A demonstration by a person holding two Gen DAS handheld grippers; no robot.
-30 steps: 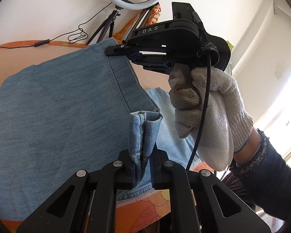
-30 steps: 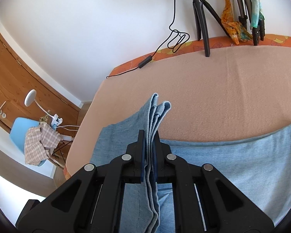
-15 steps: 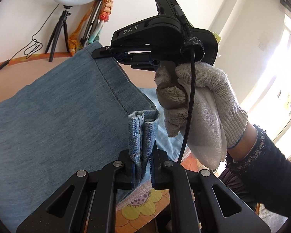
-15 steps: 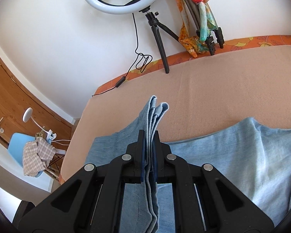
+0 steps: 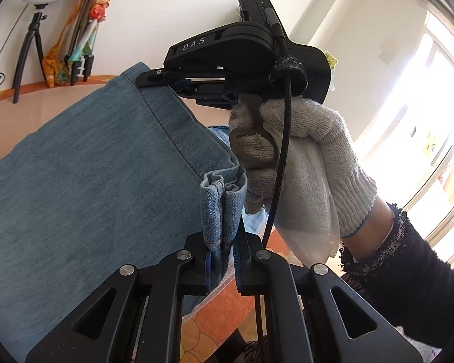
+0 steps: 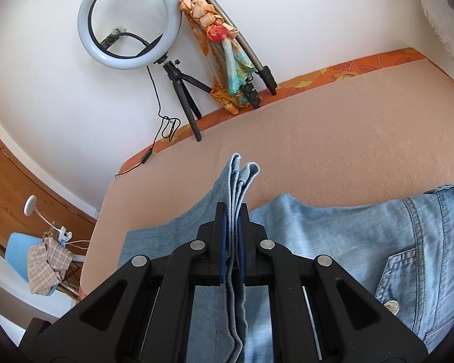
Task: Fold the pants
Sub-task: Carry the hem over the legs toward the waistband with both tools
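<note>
A bunched hem of the pants [image 5: 84, 181] is pinched between the fingers [image 5: 240, 260] of the left gripper [image 5: 224, 254], and a second stacked corner of the same denim is pinched by the right gripper [image 6: 233, 227] (held in a gloved hand [image 5: 302, 163]). The pants are lifted at both corners and draped down onto the bed [image 6: 348, 139], with the pocket end lying flat. Beyond the pants, against the wall, a ring light [image 6: 128, 18] and tripod [image 6: 242, 45] are seen.
</note>
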